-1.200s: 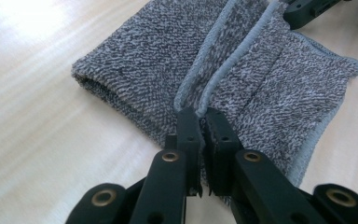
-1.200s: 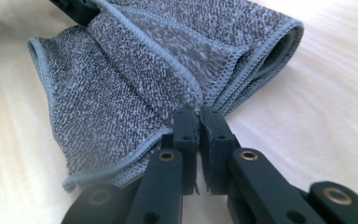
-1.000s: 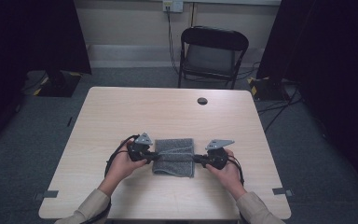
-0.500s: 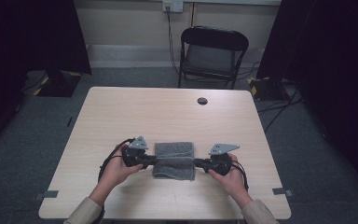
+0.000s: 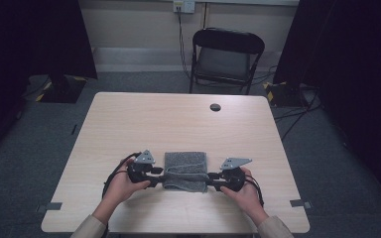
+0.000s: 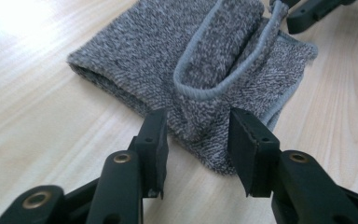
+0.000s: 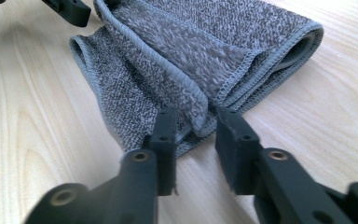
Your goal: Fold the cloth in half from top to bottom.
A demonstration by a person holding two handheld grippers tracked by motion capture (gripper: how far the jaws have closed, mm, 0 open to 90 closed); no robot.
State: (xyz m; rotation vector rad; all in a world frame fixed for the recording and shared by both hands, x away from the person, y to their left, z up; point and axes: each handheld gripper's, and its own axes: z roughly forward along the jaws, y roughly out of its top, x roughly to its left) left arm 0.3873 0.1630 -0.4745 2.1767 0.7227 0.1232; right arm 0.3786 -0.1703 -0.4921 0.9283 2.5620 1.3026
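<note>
A grey knitted towel (image 5: 185, 170) lies folded on the wooden table (image 5: 178, 124), close to its near edge. My left gripper (image 5: 157, 179) sits at the towel's near left corner. In the left gripper view, the left gripper (image 6: 198, 122) is open, and a corner of the towel (image 6: 168, 56) lies between its jaws with a loose hemmed fold on top. My right gripper (image 5: 211, 180) sits at the near right corner. In the right gripper view, the right gripper (image 7: 196, 116) is open astride the layered hem of the towel (image 7: 205, 42).
A small black round disc (image 5: 215, 107) sits on the far part of the table. A black folding chair (image 5: 226, 57) stands beyond the far edge. Dark curtains flank the table on both sides. Bare wood stretches between the towel and the disc.
Both grippers have slid a little toward the near edge of the towel and closer in at its near corners. The towel has stayed in place.
</note>
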